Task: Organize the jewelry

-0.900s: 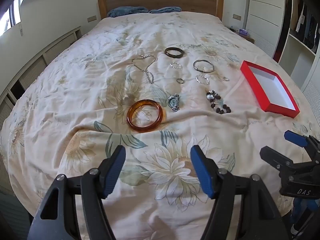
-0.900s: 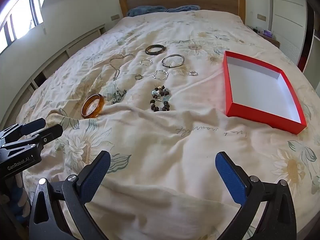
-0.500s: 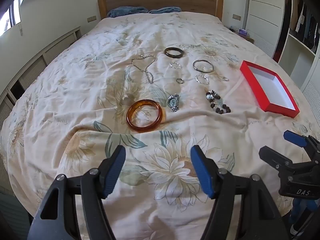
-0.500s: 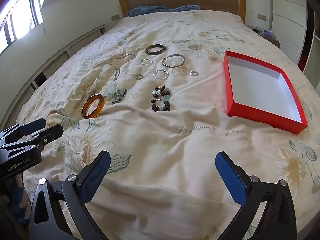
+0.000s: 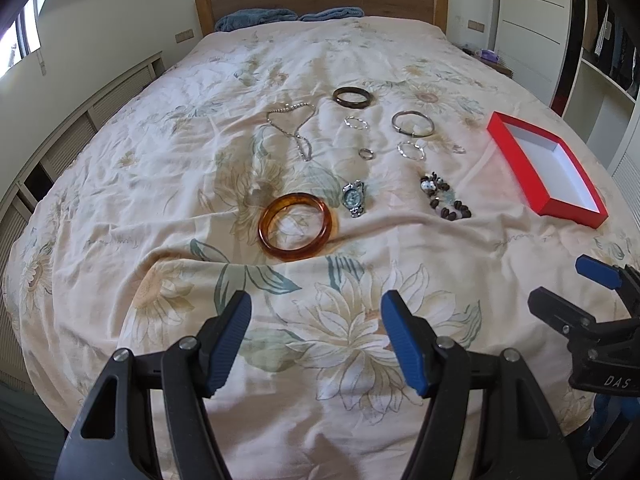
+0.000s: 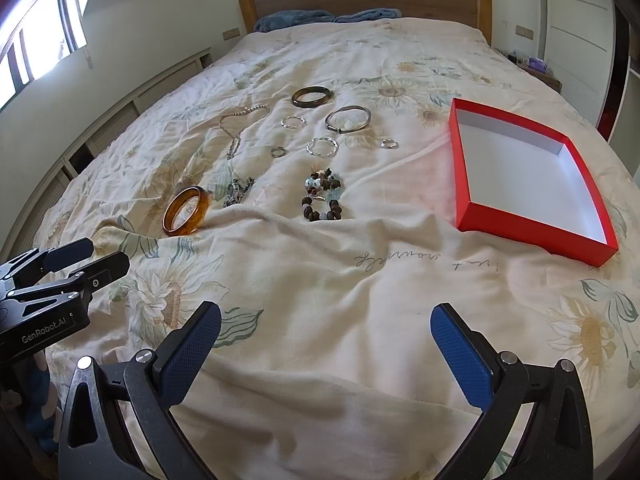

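— Nothing had moved since the earlier frames, had it?

— Hardly. Both claws hung at the same spot over the foot of the bed, and the jewelry lay just as it had.

— How did the claws stand?

— The left gripper was spread wide with nothing between its blue pads. The right gripper was wider still, also empty, and neither touched the quilt.

— And the pieces to sort?

— All loose on the floral quilt: the amber bangle nearest the left claw, the watch just beside it, the beaded bracelet nearer the right. Farther up lay the chain necklace, the dark bangle, a silver bangle and a few small rings. The red box sat empty at the right, well apart from them.

— So how should the first pick have gone?

— I judged the nearest pieces best. The bangle wanted one pad inside the hoop and one outside, closing on the rim. The soft quilt would give, so pressing down risked pinching cloth, and beads could slip.
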Tool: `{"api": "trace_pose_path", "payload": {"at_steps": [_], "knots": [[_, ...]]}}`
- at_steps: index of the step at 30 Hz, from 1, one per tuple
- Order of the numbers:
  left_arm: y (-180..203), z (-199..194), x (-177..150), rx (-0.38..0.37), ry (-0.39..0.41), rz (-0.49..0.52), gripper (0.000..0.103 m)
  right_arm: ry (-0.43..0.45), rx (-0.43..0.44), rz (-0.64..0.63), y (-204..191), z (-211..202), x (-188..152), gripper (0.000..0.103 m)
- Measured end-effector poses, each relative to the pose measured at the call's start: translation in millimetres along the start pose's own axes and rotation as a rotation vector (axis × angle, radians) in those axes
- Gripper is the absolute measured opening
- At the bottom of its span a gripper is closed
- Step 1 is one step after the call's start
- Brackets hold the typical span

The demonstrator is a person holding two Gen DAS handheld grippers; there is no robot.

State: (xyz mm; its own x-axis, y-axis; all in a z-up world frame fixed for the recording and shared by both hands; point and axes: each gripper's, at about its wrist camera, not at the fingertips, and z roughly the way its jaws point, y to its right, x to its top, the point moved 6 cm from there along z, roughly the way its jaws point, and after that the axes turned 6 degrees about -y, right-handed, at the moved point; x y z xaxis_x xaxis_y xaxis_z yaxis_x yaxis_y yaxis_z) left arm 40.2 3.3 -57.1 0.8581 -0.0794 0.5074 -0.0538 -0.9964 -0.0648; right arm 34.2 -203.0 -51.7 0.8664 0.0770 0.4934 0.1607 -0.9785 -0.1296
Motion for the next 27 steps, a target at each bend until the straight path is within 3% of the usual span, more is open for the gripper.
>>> {"api": "trace_pose_path", "payload": {"at_steps": [17,27], "knots": [[1,7,2,-0.013,-0.016,0.013,0.066,-0.010,0.012,0.001,-1,9,2,0.103],[-15,17,15,-0.048,-0.038,-0.035,0.066,-0.020,0.038,-0.012,-6,13,10,0.102]]}}
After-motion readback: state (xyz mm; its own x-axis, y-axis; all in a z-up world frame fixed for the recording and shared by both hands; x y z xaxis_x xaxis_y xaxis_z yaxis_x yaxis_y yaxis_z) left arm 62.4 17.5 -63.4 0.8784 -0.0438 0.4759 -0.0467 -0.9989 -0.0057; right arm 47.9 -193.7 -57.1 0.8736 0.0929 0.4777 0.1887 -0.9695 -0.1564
